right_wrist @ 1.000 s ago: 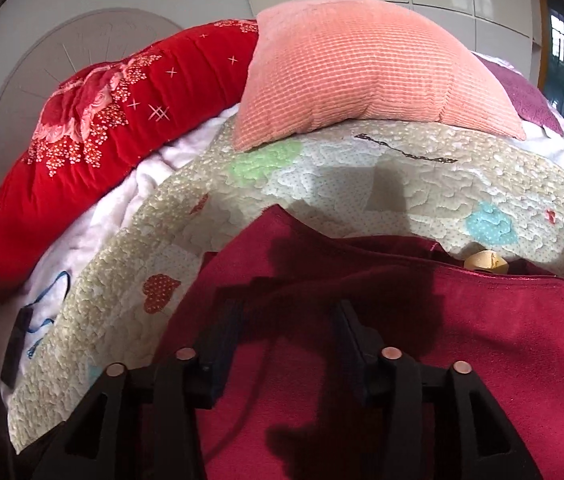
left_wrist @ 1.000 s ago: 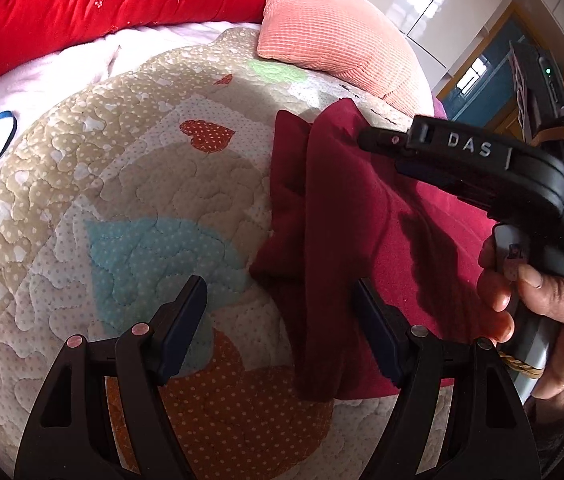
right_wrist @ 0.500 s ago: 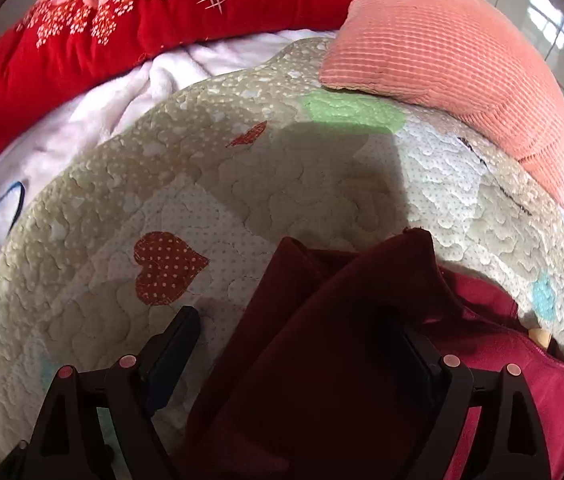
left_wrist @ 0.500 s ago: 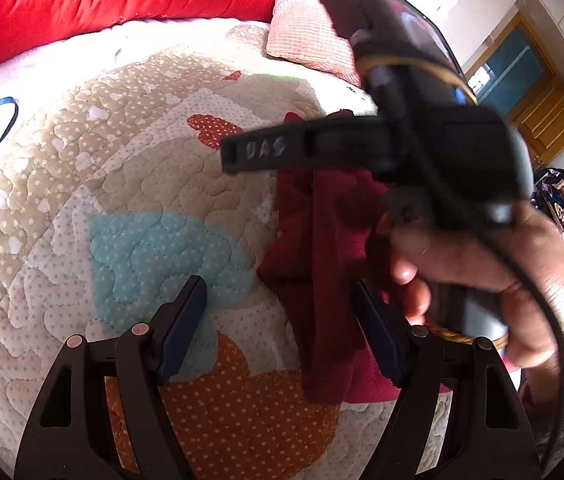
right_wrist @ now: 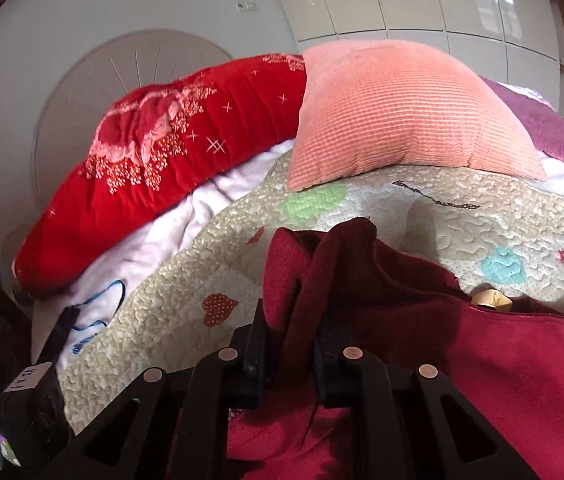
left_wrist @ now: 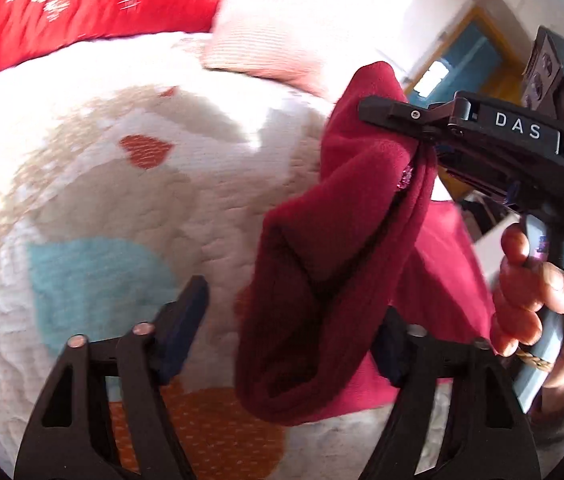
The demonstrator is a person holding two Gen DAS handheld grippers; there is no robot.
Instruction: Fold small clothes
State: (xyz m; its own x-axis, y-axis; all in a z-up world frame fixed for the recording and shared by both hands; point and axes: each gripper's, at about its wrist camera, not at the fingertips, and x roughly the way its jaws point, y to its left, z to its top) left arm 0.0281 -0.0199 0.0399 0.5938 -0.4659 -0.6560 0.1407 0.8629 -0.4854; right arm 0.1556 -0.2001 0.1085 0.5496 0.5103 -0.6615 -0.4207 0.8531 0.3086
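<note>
A dark red garment (left_wrist: 333,264) lies on the quilted bedspread (left_wrist: 130,208). My right gripper (right_wrist: 289,344) is shut on a bunched fold of the garment (right_wrist: 501,364) and holds that fold lifted above the quilt. In the left wrist view the right gripper (left_wrist: 417,148) shows at upper right, pinching the raised cloth. My left gripper (left_wrist: 293,332) is open; the hanging cloth drapes in front of its right finger, its left finger (left_wrist: 186,320) is over bare quilt.
A pink ribbed pillow (right_wrist: 397,108) and a red floral bolster (right_wrist: 170,144) lie at the head of the bed. A white blanket (right_wrist: 154,236) with a blue cord and a black device (right_wrist: 54,344) lies to the left. Wardrobe doors stand behind.
My right gripper closed on the garment's edge and lifted it up off the quilt, swinging back to the right. My left gripper stayed open and moved closer to the cloth.
</note>
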